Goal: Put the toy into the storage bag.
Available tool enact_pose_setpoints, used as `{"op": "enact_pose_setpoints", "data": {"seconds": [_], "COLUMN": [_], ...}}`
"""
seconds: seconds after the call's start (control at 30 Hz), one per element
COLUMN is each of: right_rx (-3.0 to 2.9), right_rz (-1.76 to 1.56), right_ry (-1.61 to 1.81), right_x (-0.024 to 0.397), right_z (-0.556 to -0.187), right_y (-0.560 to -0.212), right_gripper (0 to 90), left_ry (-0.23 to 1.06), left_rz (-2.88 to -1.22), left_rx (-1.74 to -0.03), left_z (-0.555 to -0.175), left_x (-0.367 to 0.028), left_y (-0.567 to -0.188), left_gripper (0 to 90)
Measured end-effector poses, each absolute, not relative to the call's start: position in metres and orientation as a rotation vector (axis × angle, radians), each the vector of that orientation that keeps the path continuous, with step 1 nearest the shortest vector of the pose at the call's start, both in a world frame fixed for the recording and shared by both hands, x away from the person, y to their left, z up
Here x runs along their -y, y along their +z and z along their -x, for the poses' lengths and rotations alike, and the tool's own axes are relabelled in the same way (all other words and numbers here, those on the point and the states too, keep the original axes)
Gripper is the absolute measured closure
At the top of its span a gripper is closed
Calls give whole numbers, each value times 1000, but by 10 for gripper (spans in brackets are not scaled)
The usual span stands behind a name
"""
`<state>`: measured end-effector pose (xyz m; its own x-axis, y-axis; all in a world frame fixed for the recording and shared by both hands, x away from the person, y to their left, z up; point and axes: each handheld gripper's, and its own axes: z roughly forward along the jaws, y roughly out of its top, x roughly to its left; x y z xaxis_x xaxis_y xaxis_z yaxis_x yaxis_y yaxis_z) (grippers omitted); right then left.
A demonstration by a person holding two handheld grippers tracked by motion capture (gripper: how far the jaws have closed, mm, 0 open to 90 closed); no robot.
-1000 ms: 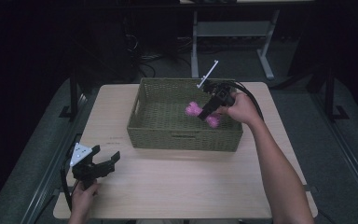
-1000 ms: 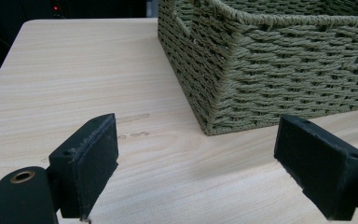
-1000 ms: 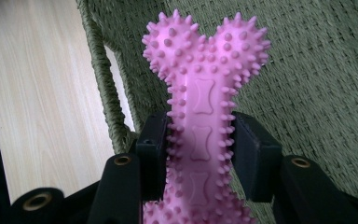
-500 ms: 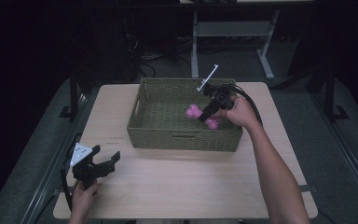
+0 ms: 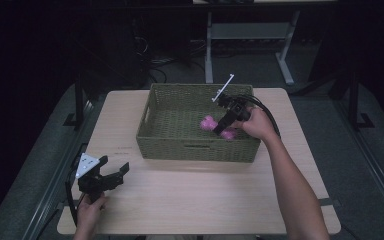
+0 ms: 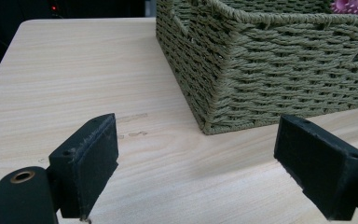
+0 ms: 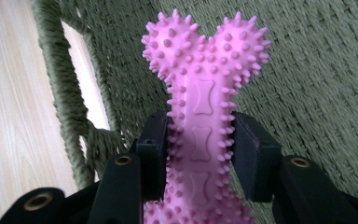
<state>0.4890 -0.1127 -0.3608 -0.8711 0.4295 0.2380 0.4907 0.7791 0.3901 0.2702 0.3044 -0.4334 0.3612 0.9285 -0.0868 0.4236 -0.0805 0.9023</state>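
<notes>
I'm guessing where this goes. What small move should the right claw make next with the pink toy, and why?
Probably lower a little more, then open. The right claw is shut on the pink bone toy over the inside of the woven basket, and the toy seems not yet resting on its floor.

we see a light wooden table (image 5: 195, 200) carrying a green woven basket (image 5: 195, 147) on its far half, set square to the edges. near the basket's corner, faint dark marks (image 6: 133, 117) streak the bare wood.
</notes>
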Motion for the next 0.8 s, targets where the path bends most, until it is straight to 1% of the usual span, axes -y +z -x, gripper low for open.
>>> {"op": "enact_pose_setpoints", "data": {"seconds": [0.33,0.8], "right_rx": [2817,2812], "right_rz": [755,746], "right_ry": [-668,-658], "right_x": [115,111], "right_z": [-487,-488], "right_y": [-373,-378], "right_gripper": [576,574], "left_ry": [670,669], "left_rz": [-1680,-1677], "left_rx": [-1213,-1216], "left_z": [-270,-270], "left_x": [-304,-304], "left_y": [-433,-433], "left_gripper": [129,129]}}
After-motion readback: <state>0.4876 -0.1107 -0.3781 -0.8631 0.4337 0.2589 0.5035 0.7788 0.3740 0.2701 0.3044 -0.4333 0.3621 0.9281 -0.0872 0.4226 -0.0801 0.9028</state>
